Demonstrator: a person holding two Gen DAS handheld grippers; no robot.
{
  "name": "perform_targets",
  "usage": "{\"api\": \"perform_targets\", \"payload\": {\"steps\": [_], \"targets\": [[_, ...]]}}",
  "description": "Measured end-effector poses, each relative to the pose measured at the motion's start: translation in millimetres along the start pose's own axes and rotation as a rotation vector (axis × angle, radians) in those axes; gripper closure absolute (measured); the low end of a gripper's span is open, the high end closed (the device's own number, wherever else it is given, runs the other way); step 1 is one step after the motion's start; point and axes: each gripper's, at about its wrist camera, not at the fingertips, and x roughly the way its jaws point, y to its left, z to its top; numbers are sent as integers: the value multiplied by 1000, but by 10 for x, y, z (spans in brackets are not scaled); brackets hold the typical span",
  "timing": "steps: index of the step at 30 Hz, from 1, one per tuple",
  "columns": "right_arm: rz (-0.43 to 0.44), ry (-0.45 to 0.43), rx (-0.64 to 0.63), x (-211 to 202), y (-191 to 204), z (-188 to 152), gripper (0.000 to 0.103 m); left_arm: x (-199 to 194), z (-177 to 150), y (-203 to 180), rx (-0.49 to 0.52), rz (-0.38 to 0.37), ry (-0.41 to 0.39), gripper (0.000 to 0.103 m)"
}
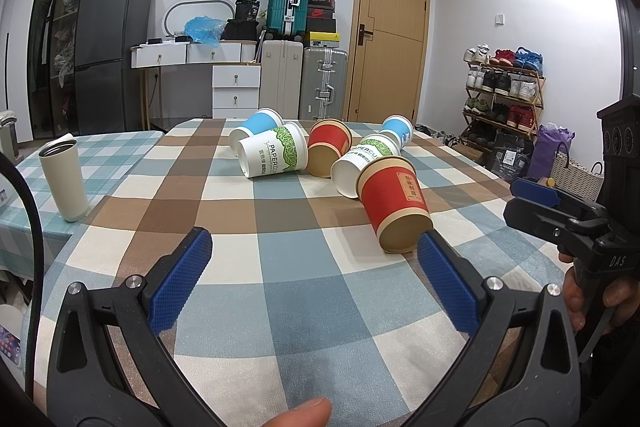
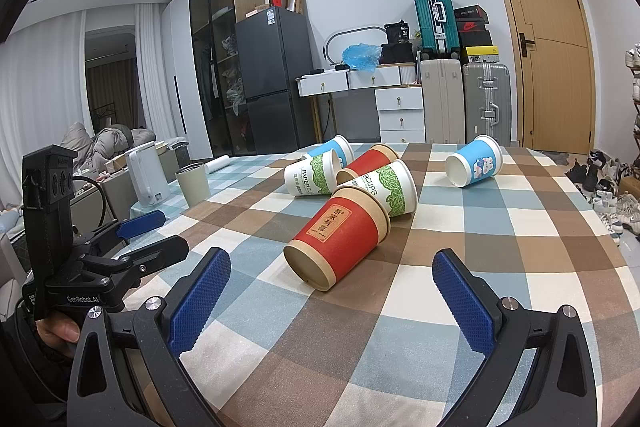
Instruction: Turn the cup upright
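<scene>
Several paper cups lie on their sides on the checked table [image 1: 304, 287]. The nearest is a red cup [image 1: 394, 205], its base toward me; it also shows in the right wrist view [image 2: 340, 239]. Behind it lie two white-green cups [image 1: 276, 155] [image 1: 362, 161], another red cup [image 1: 329, 147] and two blue cups [image 1: 256, 127] [image 1: 398, 133]. My left gripper [image 1: 316, 247] is open and empty, just short of the near red cup. My right gripper [image 2: 332, 271] is open and empty, in front of the same cup, and shows at the right edge of the left wrist view [image 1: 532, 203].
A beige tumbler [image 1: 64, 179] stands upright at the left on a teal checked cloth. A white kettle [image 2: 148, 175] stands beyond it. Suitcases [image 1: 304, 83], drawers, a fridge [image 1: 112, 47], a door and a shoe rack [image 1: 504, 91] stand behind the table.
</scene>
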Motion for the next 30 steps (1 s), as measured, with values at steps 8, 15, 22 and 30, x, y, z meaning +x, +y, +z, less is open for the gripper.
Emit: {"api": "perform_targets", "payload": {"steps": [8, 15, 22, 30], "targets": [[0, 0, 0, 1, -1, 0, 0, 0, 0, -1, 0, 1, 0, 1], [1, 0, 1, -2, -5, 0, 0, 0, 0, -1, 1, 1, 0, 1], [1, 0, 2, -4, -20, 2, 0, -1, -2, -3, 3, 2, 2, 1], [-5, 3, 4, 25, -41, 2, 0, -27, 33, 34, 6, 6, 10, 1]]}}
